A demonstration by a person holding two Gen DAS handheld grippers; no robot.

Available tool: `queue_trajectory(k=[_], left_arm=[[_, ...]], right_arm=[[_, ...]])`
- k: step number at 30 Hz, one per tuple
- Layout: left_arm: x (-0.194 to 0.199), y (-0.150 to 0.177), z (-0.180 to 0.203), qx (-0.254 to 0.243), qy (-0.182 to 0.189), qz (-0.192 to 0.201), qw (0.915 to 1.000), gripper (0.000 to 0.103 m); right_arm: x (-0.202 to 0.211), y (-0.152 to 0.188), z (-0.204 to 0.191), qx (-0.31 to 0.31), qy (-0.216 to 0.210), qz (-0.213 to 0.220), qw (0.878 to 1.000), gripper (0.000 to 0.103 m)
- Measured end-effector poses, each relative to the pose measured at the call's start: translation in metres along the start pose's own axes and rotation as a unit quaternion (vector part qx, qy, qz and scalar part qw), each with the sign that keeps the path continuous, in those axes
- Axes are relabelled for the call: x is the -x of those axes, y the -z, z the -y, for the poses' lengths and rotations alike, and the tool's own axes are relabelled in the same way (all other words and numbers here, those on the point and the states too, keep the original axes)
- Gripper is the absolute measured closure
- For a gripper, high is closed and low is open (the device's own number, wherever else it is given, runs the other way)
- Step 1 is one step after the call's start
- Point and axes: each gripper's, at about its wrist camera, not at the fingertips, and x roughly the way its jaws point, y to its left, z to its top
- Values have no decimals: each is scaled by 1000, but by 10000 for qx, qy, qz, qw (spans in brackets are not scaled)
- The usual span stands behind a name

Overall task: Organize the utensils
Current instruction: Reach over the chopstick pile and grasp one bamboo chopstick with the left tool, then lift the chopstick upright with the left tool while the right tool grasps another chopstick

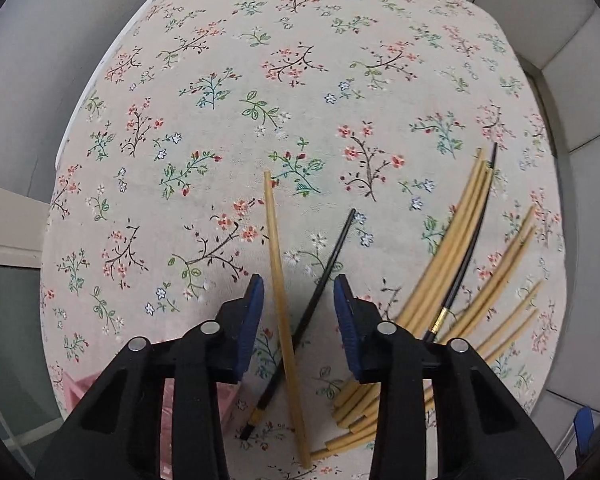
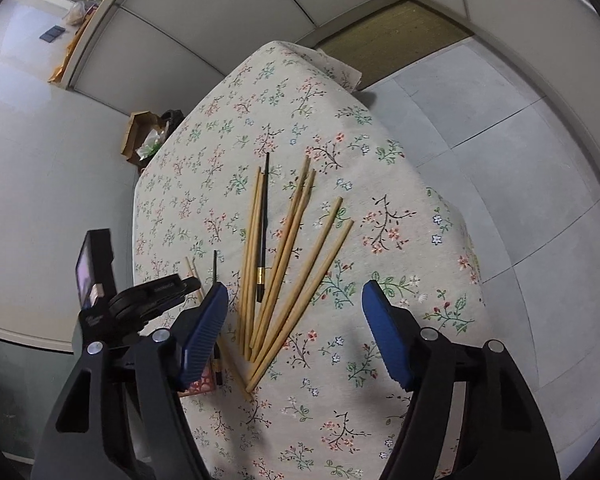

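Behind left claw (image 1: 299, 312), half-hidden pink holder (image 1: 74, 390).

No legible text in either view; faint markings on the left gripper (image 2: 148, 300) body are unreadable.

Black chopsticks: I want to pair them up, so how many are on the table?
2. One black chopstick lies crossed under a bamboo chopstick between the left gripper fingers; the other lies in the bamboo pile. More may be hidden.
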Motion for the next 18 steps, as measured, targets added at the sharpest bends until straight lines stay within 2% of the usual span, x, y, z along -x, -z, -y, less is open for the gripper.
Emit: queue_trajectory(k=[2, 4, 5, 6, 8, 10, 12, 14, 18], left_arm=[[-9, -4, -2, 72, -36, -109, 9999, 79], [-20, -5, -5, 134, 12, -258, 9996, 89], [-24, -5, -5, 127, 34, -288, 9995, 98], [-26, -5, -5, 103, 59, -286, 9995, 98], [-23, -4, -6, 34, 126, -98, 9999, 98], [-15, 1, -6, -26, 355, 30, 9994, 98], [-3, 6, -6, -126, 519, 219, 9983, 98], [13, 13, -4, -274, 621, 466, 9966, 98], [56, 37, 2, -677, 857, 1075, 9882, 98]], right_arm=[[-1, 0, -1, 7, -39, -27, 10000, 35], [-2, 1, -2, 33, -37, -34, 10000, 35], [-3, 1, -2, 46, -11, -32, 10000, 35], [-4, 0, -2, 54, 10, -31, 10000, 35], [-6, -1, 1, 71, 76, -40, 9999, 37], [-8, -3, 4, 40, 125, -48, 9999, 40], [-12, -5, 8, -6, 169, -60, 9998, 47], [-19, -8, 12, -102, 118, -150, 9998, 50], [-47, -9, 19, -389, 24, -534, 9978, 62]])
